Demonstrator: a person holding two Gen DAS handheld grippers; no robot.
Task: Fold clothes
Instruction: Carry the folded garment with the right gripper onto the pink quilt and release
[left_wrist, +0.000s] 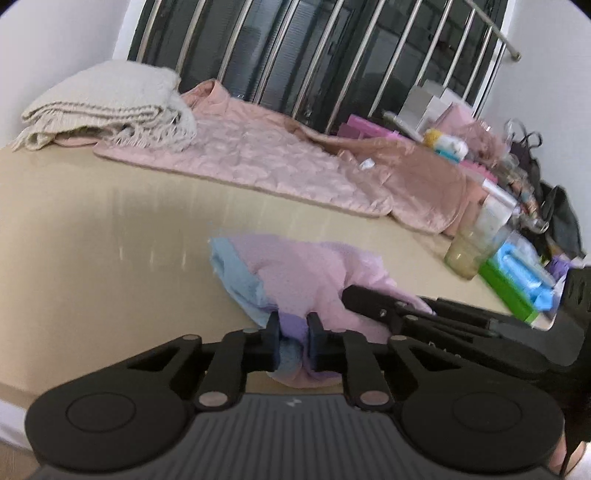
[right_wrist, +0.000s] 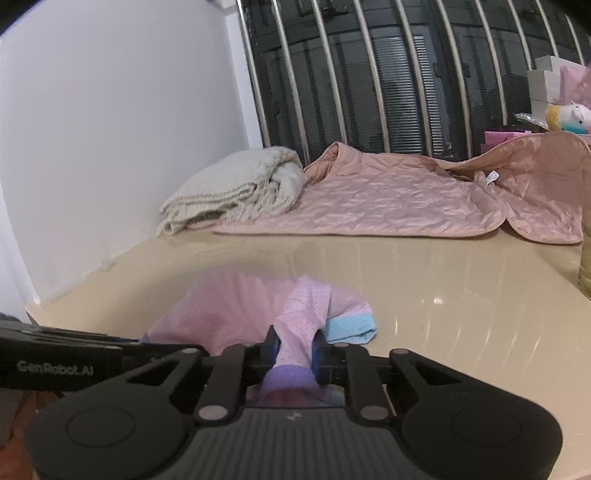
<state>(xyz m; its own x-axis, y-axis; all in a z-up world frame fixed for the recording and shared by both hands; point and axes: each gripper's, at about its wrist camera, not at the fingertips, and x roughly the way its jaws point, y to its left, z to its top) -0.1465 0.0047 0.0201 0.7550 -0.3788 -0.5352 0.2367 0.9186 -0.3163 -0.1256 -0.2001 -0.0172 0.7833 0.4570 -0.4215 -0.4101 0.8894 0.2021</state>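
Note:
A small pink, blue and purple garment (left_wrist: 295, 273) lies bunched on the beige table (left_wrist: 92, 229). My left gripper (left_wrist: 293, 332) is shut on its purple edge at the near side. The right gripper's fingers (left_wrist: 373, 301) reach in from the right and lie on the pink cloth. In the right wrist view my right gripper (right_wrist: 295, 350) is shut on a pink dotted fold of the same garment (right_wrist: 236, 306), whose blue part (right_wrist: 352, 326) trails to the right. The left gripper's body (right_wrist: 55, 358) shows at the left edge.
A folded cream knit blanket (left_wrist: 110, 107) and a pink quilted cover (left_wrist: 266, 158) lie at the back by a barred window. A glass cup (left_wrist: 472, 247), a green and blue box (left_wrist: 517, 284), bags and boxes crowd the right side. A wall (right_wrist: 110, 129) stands at the left.

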